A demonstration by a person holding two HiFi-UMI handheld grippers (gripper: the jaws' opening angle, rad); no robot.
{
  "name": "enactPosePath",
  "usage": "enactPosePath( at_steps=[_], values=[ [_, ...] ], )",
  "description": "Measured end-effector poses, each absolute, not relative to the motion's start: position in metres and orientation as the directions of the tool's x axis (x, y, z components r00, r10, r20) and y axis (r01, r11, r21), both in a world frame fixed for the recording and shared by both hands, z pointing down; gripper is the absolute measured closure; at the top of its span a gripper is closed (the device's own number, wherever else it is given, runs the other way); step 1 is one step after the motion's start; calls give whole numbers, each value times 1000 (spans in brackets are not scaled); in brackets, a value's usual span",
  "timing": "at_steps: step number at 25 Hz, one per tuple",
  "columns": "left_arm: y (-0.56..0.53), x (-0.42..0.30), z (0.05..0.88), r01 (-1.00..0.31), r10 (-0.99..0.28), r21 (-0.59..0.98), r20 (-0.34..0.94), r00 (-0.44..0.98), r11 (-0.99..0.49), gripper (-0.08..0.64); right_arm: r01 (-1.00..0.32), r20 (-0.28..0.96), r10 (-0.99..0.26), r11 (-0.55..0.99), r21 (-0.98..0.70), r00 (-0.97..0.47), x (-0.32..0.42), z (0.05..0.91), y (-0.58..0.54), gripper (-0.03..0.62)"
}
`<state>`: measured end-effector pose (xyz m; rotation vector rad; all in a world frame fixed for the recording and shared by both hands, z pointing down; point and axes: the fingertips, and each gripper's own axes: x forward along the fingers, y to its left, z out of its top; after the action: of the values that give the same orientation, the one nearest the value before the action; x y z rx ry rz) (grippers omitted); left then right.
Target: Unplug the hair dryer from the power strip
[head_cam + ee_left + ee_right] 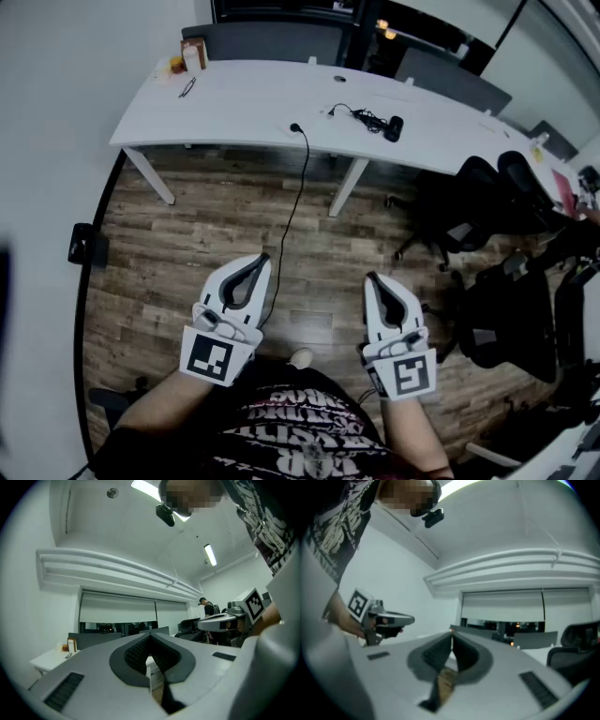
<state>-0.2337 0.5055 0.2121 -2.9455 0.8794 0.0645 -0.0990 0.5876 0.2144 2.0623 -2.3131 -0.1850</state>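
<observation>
Black hair dryer, tangled cord, on white table

The left gripper and right gripper are white shells with dark grey ribbed pads. Each carries a cube with a black square marker. The shirt is black with white-and-red print.

Both forearms reach forward; left gripper and right gripper point level, jaws together, empty.
</observation>
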Motion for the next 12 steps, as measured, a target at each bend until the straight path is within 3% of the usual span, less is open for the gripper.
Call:
enactPosePath(
  at_steps=[12],
  values=[
    [545, -203, 222, -596, -595, -54, -32, 803, -801, 535, -991, 3, -991, 132, -19, -132, -48, 245, 620, 557]
  ],
)
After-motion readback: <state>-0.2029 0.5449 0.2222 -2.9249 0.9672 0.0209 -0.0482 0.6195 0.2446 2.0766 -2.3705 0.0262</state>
